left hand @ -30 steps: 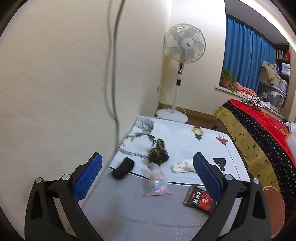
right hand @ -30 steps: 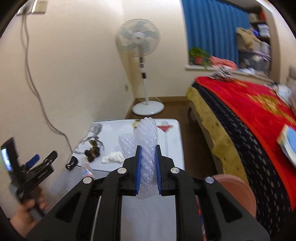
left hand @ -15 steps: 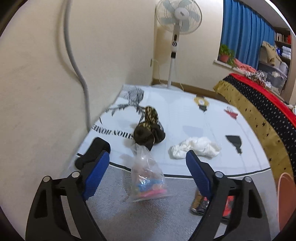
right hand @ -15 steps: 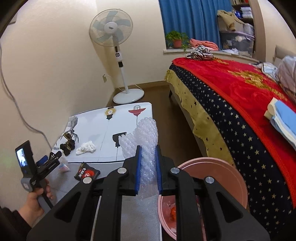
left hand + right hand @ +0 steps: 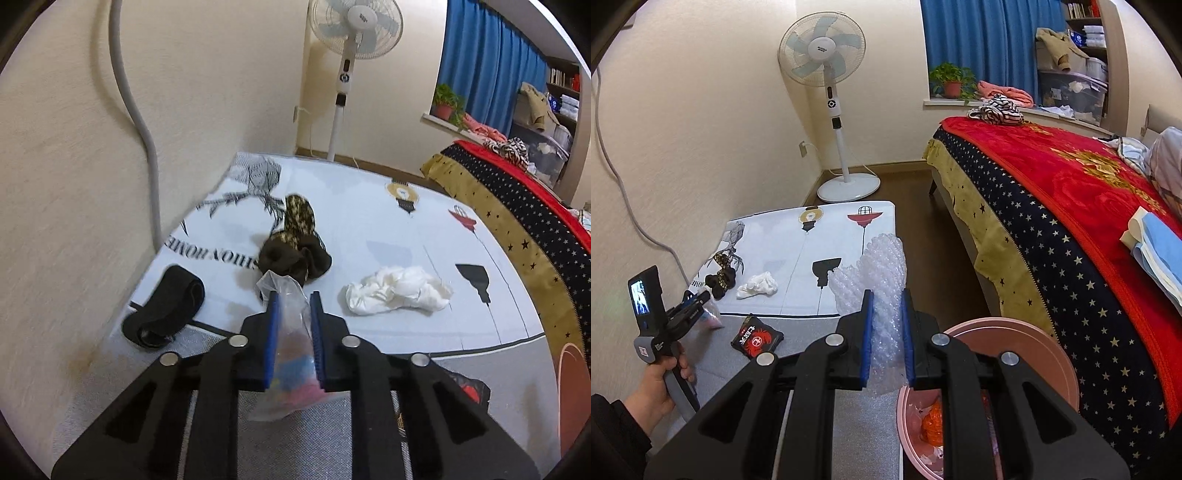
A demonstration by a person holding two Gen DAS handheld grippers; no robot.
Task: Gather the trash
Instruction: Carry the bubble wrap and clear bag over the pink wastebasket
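A: Nearest us, our left gripper (image 5: pixel 293 343) is closing its fingers (image 5: pixel 272 332) around the clear bag (image 5: pixel 291 354) lying on the grey floor mat (image 5: pixel 129 398); the blue pads look to be touching its sides.

B: And our right gripper (image 5: pixel 886 332) has its fingers clamped on the bubble wrap (image 5: pixel 882 273), held beside and above the pink bin (image 5: pixel 1027 343), which has trash inside.

A: Left of the bin, the snack packet (image 5: pixel 757 336) lies on the grey mat.

B: Farther out, on the white printed mat (image 5: pixel 351 214), we see a black band (image 5: pixel 166 306), dark socks (image 5: pixel 295 243) and a white crumpled wad (image 5: pixel 399 290).

A: Beyond those, the fan (image 5: pixel 354 26) stands by the wall, the bed (image 5: pixel 1071 192) to the right.
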